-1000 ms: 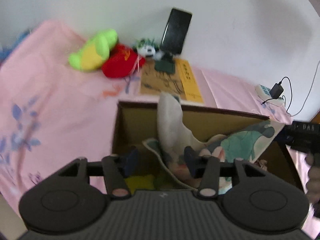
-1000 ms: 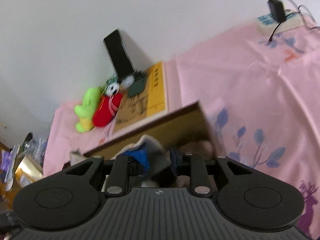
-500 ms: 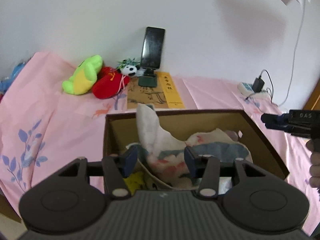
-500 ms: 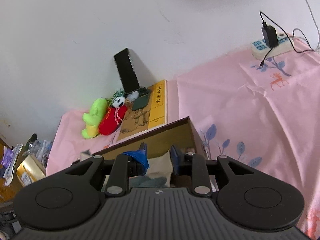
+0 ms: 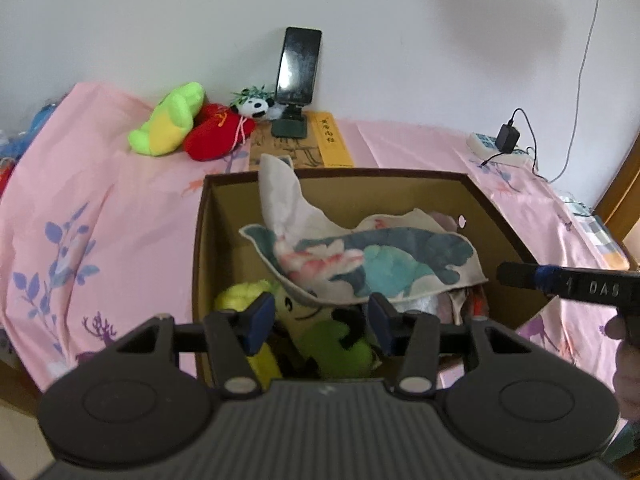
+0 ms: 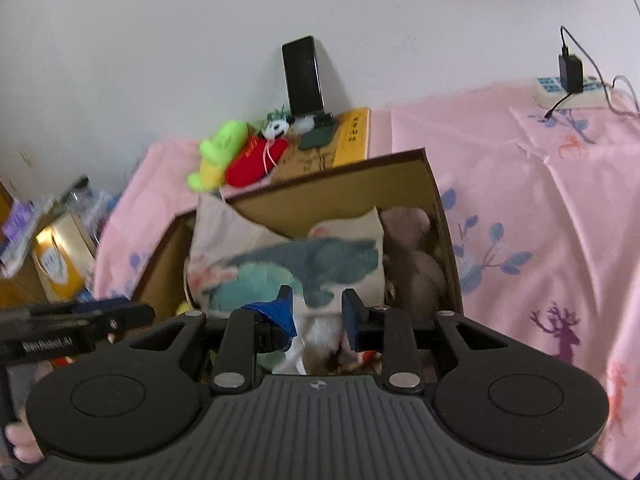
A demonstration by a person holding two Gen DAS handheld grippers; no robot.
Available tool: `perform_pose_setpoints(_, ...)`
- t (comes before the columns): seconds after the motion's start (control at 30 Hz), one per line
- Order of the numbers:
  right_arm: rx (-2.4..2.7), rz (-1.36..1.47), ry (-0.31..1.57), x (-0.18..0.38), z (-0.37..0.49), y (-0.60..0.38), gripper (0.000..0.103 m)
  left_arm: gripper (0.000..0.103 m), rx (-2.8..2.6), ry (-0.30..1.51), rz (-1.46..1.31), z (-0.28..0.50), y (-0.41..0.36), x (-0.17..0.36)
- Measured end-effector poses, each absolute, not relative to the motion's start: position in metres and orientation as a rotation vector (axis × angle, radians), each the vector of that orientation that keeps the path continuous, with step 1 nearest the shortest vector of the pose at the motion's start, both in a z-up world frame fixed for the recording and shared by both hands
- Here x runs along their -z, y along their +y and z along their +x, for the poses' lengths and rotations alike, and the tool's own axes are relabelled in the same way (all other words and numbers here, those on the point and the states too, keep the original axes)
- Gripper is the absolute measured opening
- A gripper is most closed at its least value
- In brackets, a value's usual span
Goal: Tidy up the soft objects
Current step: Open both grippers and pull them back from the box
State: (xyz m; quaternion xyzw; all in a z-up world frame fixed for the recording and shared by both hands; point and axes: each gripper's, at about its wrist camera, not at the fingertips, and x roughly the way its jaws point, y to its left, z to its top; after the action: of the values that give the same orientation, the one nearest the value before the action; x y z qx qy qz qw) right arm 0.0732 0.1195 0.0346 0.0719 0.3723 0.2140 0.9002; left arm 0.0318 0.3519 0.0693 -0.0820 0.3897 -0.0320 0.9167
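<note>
Floral cushion cover (image 5: 372, 256) lies crosswise atop the box (image 5: 200, 240)

A matt cardboard box (image 5: 208, 240) is seen on printed pink cloth (image 5: 100, 220); a printed fabric cushion (image 5: 372, 256) and fuzzy plush corn toy (image 5: 168, 120) are shown.

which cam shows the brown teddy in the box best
The right wrist view. There the brown teddy sits in plain sight against the box wall, beside the printed pillow. In the left wrist view the pillow covers nearly all of it; only a pale brownish scrap shows behind the pillow's far edge.
</note>
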Motion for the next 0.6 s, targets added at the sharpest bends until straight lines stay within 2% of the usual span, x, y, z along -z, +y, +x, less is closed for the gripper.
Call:
perform_pose_setpoints(0.13, -0.428, 0.065, 0.748, -0.044, 0.059, 0.128, 0.009, 0.060, -0.003, 0.788, -0.143, 0.018, 0.335, -0.077)
perform_pose_setpoints(0.37, -0.421, 0.009, 0.711, -0.060, 0.037, 0.117, 0.010, 0.065, -0.123, 0.778, -0.188, -0.001, 0.306, -0.091)
perform_pose_setpoints(0.6, -0.392, 0.000, 0.706, -0.072, 0.007, 0.071, 0.011, 0.065, -0.184, 0.849, -0.169, -0.009, 0.245, -0.092)
